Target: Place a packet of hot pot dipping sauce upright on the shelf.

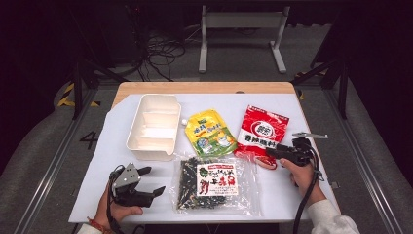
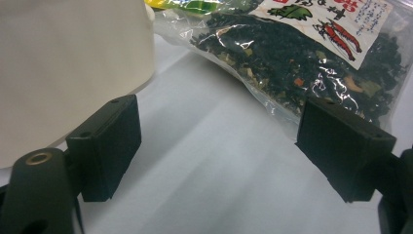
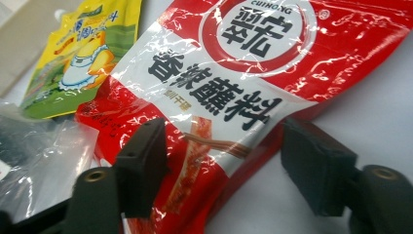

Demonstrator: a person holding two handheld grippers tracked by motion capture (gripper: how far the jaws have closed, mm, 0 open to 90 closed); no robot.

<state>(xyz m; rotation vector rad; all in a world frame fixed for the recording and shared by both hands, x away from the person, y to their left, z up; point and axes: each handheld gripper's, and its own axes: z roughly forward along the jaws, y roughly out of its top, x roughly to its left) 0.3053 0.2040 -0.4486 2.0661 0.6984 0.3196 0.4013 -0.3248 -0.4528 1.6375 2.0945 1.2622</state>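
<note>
Three packets lie on the white table (image 1: 97, 195) beside a cream divided tray (image 1: 153, 126): a yellow pouch (image 1: 210, 132), a red sachet (image 1: 260, 131) and a clear bag of dark dried mix (image 1: 214, 184) nearest the person. The right gripper (image 1: 273, 152) is at the red sachet's near corner, jaws spread wide with that corner between them, gripping nothing. The left gripper (image 1: 152, 181) sits low at the near-left, jaws wide apart and empty, between tray and clear bag.
</note>
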